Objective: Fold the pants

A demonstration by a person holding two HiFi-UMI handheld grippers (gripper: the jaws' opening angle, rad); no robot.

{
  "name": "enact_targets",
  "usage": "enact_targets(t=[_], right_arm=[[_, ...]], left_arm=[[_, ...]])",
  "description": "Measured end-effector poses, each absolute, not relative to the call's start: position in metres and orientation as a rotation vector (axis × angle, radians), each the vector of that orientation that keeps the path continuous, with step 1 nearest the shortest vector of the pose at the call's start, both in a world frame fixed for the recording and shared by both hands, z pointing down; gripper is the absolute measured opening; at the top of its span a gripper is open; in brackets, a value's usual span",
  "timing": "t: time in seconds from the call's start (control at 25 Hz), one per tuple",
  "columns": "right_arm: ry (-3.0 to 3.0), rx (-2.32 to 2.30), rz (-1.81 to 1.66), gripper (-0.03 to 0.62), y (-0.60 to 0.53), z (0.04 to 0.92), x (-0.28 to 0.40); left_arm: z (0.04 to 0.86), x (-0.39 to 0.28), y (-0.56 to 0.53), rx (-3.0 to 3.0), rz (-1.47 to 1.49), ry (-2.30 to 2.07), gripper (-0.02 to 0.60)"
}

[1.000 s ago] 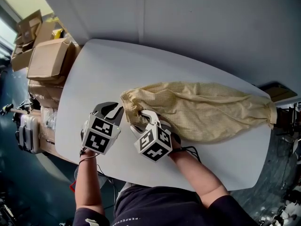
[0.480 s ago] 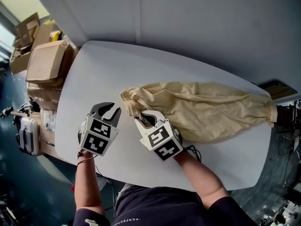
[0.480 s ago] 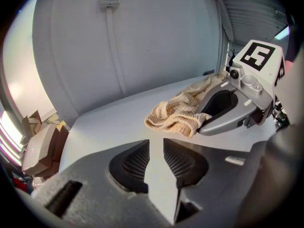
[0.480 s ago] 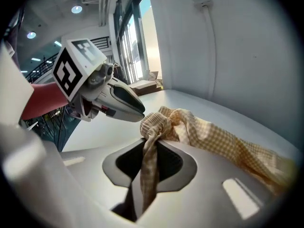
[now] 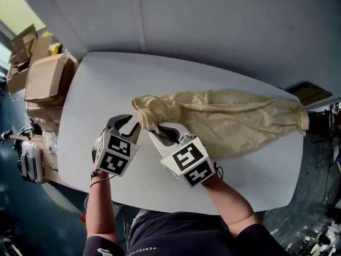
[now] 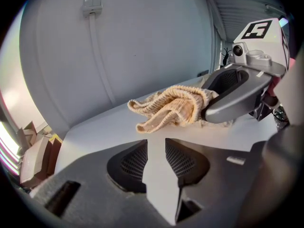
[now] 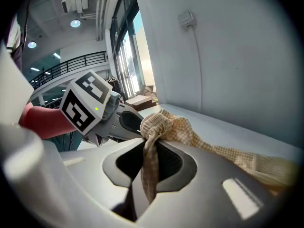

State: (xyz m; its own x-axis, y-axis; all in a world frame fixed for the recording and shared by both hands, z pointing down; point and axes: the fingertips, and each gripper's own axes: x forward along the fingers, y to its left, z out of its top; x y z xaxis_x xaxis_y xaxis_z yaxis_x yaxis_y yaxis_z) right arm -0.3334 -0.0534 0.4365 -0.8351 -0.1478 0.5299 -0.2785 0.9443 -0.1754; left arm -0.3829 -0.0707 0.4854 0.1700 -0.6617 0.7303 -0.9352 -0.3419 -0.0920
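Beige checked pants (image 5: 229, 119) lie stretched across the white table (image 5: 106, 79), waist end at the left. My right gripper (image 5: 155, 128) is shut on a bunched fold of the waist (image 7: 151, 141) and holds it raised a little; its jaws have just been closing on the cloth. My left gripper (image 5: 133, 122) hovers just left of that bunch (image 6: 175, 109), apart from it. Its jaws have just been opening and nothing lies between its fingers (image 6: 130, 163). The right gripper (image 6: 237, 96) shows beside the cloth in the left gripper view.
Cardboard boxes (image 5: 45, 79) are stacked off the table's left end, with a grey case (image 5: 29, 156) below them. A pale wall (image 5: 213, 25) runs behind the table. The person's forearms (image 5: 229, 201) reach in from the near edge.
The right gripper has closed on the waist end and lifted it slightly, its marker cube rolling over. The left gripper has edged toward the cloth and opened wider.
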Motion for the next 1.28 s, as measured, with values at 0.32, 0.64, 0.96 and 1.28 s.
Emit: enact_targets(t=[0.32,0.64,0.96,1.28], right_arm=[[-2.653,0.448,0.333,0.054,-0.082,0.398,-0.278],[-2.659,0.621,0.344,0.054,-0.115,0.382,-0.195],[-2.641,0.773,0.37,0.054,-0.14,0.384,-0.113],[-2.587,0.877,0.44,0.058,-0.16,0.405,-0.049]], left_arm=[[0.456,-0.336,-0.094,2.127,0.945,-1.578,0.12],[0.441,-0.26,-0.114,2.216,0.936,-1.526,0.118],[0.437,-0.181,-0.129,2.302,0.942,-1.432,0.117],[0.447,-0.129,-0.139,2.325,0.974,-1.354,0.118]])
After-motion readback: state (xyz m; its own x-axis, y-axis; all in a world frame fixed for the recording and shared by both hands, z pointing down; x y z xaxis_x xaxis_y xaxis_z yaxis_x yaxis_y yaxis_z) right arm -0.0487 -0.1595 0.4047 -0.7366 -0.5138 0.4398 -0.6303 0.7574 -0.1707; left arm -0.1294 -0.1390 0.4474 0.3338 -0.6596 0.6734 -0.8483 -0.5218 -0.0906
